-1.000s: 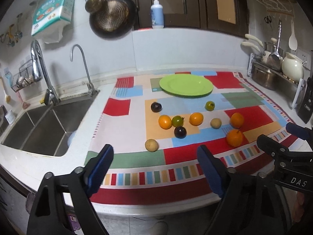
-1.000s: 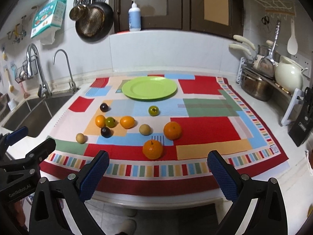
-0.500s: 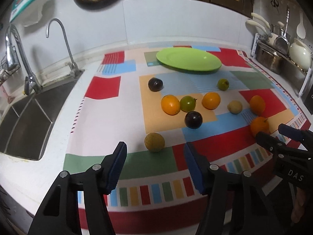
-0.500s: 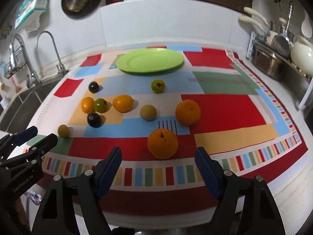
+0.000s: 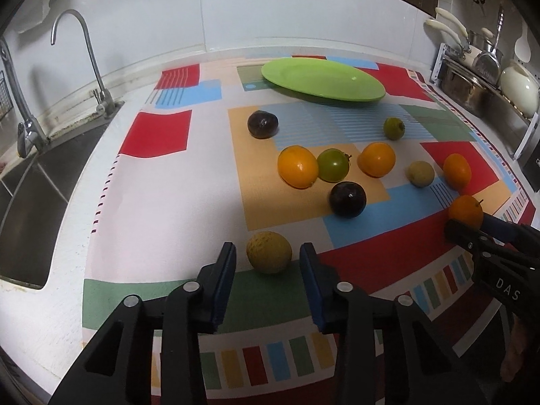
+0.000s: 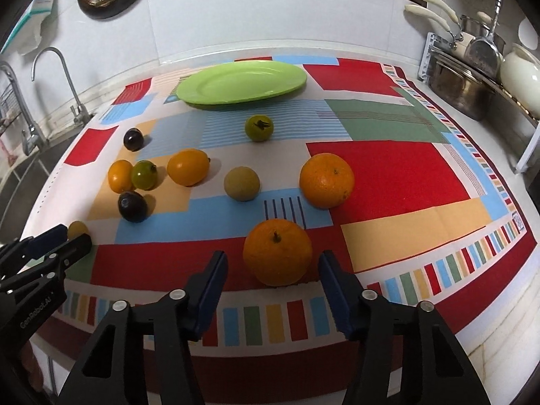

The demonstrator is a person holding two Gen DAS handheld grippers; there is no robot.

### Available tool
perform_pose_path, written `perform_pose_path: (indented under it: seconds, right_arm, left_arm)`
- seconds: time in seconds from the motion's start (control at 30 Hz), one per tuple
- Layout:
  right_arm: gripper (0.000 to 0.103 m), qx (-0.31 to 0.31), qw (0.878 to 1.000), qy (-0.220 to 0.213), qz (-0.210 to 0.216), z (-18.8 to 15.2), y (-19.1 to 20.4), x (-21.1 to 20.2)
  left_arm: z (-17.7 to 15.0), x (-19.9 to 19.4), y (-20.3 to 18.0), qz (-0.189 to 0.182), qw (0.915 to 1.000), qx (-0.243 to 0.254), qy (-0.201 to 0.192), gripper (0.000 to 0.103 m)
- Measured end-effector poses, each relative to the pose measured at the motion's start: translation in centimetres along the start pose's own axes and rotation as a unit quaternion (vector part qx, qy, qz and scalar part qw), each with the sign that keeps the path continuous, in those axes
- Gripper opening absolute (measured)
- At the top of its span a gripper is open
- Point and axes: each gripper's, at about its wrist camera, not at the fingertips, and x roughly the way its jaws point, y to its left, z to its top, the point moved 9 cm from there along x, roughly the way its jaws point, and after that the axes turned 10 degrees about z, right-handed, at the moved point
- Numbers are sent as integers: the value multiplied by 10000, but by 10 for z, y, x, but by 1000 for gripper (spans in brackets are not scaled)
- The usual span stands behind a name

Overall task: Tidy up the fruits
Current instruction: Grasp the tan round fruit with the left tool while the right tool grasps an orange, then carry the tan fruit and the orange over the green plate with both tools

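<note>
Left hand-held gripper [image 5: 266, 256]: jaws closing, still apart, tan fruit [image 5: 269, 251] between them, no pad touching yet.
Right hand-held gripper [image 6: 272, 263]: jaws closing, still apart, stemmed orange [image 6: 277, 257] between them, gaps visible both sides.
Plate [image 6: 241, 82]: green, bare, at far end of patterned cloth [image 6: 388, 175] on worktop; likely destination.
Other fruit, loose on cloth between grippers and plate: second orange [image 6: 326, 180], second tan fruit [image 6: 242, 183], two yellow-orange fruits [image 5: 298, 166] [image 5: 376, 159], two green [image 5: 332, 164] [image 5: 394, 128], two dark [image 5: 347, 199] [image 5: 263, 124].

Step in hand, judged: simultaneous pick of the two nearest fruits.
Advice: centre each fruit on the widest part before closing; press gently, round skins likely to roll or squirt forward; lift straight up, clear of neighbours, then carry over to plate.

Not determinable: underside contact of fruit with cloth; how far fingertips reach past each fruit's middle; fruit species beyond colour. Sink [image 5: 30, 182] cut off at left edge; rack items at right blurred by lens.
</note>
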Motion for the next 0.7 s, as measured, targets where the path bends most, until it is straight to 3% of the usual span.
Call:
perform_pose_path:
  seconds: [0.17, 0.7]
  right_arm:
    - [42, -39, 9999, -19, -103, 1, 0, 0]
    - [42, -224, 9989, -271, 298, 23, 28, -22]
  left_arm:
    - [-1, 6, 1, -79, 9999, -42, 108, 28]
    - [33, -31, -15, -460, 9968, 509, -416, 28]
